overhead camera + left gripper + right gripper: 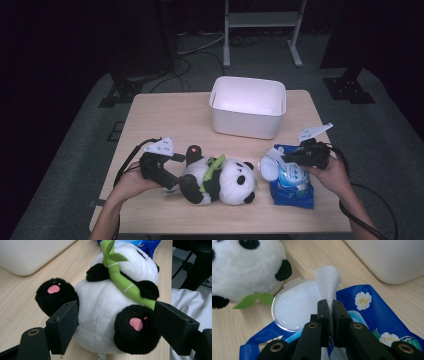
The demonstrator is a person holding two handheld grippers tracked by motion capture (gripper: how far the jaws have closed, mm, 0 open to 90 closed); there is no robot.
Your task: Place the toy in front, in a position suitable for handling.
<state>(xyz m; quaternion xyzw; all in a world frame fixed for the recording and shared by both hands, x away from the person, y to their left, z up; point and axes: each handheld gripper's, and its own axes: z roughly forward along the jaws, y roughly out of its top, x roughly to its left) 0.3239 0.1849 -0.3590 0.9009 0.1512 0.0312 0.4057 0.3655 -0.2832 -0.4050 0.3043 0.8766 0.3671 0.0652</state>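
The right tool (pixel 328 305) is clenched on a wet wipe (pixel 327 281) standing up from the blue wipe pack (pixel 292 183) near the desk's (pixel 165 112) front right corner. The wipe looks thin, limp and damp, likely to tear, so grip low by the opening. The left tool (pixel 113 326) stands released, jaws either side of the soft panda plush (pixel 113 302) at the front edge.

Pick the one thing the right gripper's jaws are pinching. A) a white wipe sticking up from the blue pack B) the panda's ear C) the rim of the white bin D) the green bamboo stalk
A: in the right gripper view the right gripper has its jaws closed on the white wipe drawn up out of the blue wipes pack, whose round lid is flipped open.
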